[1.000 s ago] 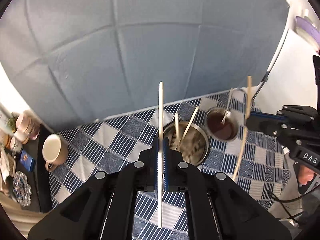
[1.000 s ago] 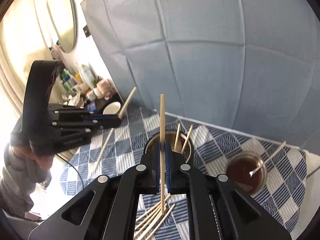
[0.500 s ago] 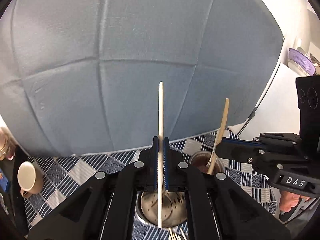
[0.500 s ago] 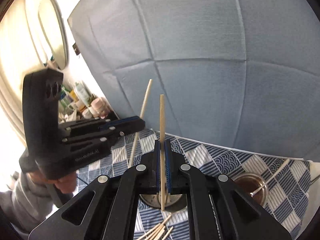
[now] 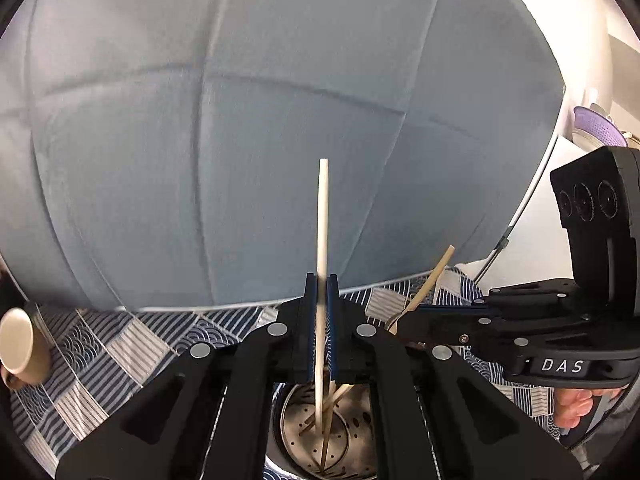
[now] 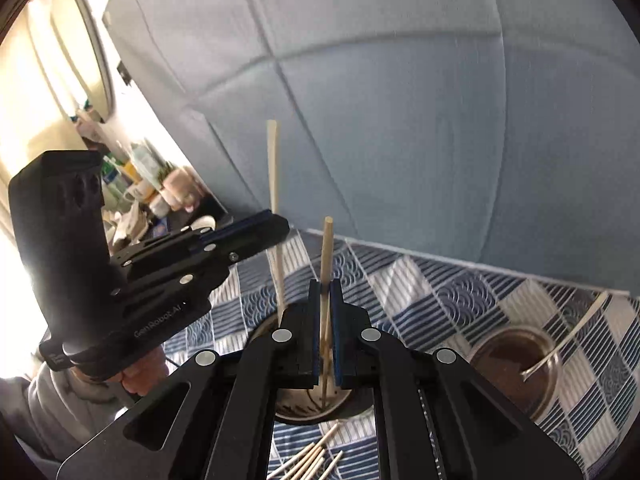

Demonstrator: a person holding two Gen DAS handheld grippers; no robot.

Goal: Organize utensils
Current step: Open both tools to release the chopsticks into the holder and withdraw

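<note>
Over the round perforated steel holder [image 5: 320, 436] on the blue-and-white patterned tablecloth [image 5: 120, 352], both my tools hang nose-down. My left gripper [image 5: 321, 320] has its blue pads pressed together on a pale wooden chopstick [image 5: 322, 240]; that stick stands nearly upright, its lower end down inside the holder among a few sticks already leaning there. My right gripper [image 6: 326, 320] pinches a tan wooden chopstick [image 6: 326, 256] the same way, upright, its lower end also inside the holder's mouth [image 6: 304, 408]. From the right wrist view, my left tool sits to the left, its chopstick just beside mine, both entering the same holder; whether the two sticks touch I cannot tell. Loose wooden chopsticks [image 6: 308, 460] lie in a bundle on the cloth just in front of the holder. A small steel cup of brown liquid [image 6: 516, 364] with a metal spoon [image 6: 560, 344] leaning in it stands to the right, apart from the holder. A cream ceramic mug [image 5: 22, 346] sits at the far left edge of the cloth.
</note>
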